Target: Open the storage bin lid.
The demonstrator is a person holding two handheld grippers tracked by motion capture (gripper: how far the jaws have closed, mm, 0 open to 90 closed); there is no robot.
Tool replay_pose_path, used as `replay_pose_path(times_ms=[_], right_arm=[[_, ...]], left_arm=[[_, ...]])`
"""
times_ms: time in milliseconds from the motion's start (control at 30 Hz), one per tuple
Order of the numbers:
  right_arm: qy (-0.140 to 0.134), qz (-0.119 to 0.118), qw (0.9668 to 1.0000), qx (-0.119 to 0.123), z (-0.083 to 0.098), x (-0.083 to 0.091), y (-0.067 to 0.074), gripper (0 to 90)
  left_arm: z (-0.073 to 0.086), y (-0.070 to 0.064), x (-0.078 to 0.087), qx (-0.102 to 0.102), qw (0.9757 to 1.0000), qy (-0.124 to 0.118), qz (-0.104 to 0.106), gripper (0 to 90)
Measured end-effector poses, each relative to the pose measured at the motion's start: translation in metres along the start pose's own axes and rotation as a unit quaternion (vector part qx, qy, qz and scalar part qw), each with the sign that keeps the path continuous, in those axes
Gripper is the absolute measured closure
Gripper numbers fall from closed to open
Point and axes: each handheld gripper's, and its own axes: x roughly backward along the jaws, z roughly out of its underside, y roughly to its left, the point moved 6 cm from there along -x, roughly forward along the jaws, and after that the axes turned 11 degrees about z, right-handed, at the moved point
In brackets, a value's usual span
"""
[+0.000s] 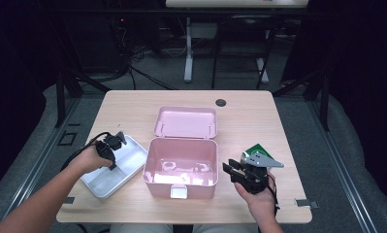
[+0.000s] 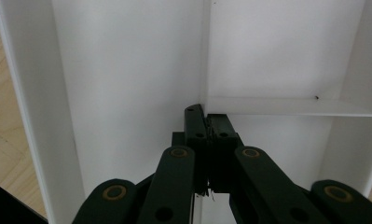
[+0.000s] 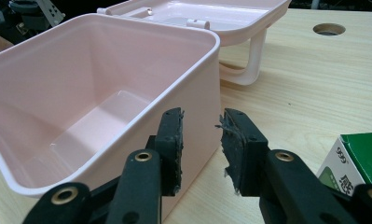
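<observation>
Far left, I've got the left gripper (image 1: pixel 114 141) down over the white tray (image 1: pixel 101 183), which sits at the table's (image 1: pixel 259 111) left front edge, angled. In the left gripper view its jaws are pressed together, nothing between them, tips right at the junction of the tray's dividers (image 2: pixel 286 106), pointing into the bare white compartments.

Centre now: the pink box (image 1: pixel 181 187) stands just right of the tray, lid (image 1: pixel 185 121) thrown back flat behind it, latch facing me. From the right gripper view I'm looking into its pale pink interior; the high view shows bright, washed-out patches on the floor that I can't make out.

Right side: the right gripper (image 1: pixel 233 170) hovers just beside the box's right wall, jaws parted with a clear gap and gripping nothing. Beside it, toward the table's right edge, lies a green and white carton (image 3: pixel 356 161), close to the gripper but not in its jaws.
</observation>
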Motion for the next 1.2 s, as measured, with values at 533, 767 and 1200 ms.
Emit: replay_pose_path(times_ms=[533, 767, 1200], right_arm=[[0.001, -0.003, 1.0000, -0.001, 0.000, -0.001, 0.001, 64.4], [0.007, 0.001, 0.9999, 0.013, -0.006, 0.001, 0.001, 56.9], [0.098, 0.011, 0.9930, 0.066, -0.009, 0.000, -0.017, 45.3]], left_arm=[[0.007, -0.007, 0.018, -0.012, 0.9992, -0.039, 0.005, 75.8], [0.011, -0.010, 0.026, -0.015, 0.9952, -0.096, 0.007, 66.0], [0.014, -0.023, 0.030, -0.029, 0.9904, -0.132, 0.029, 51.6]])
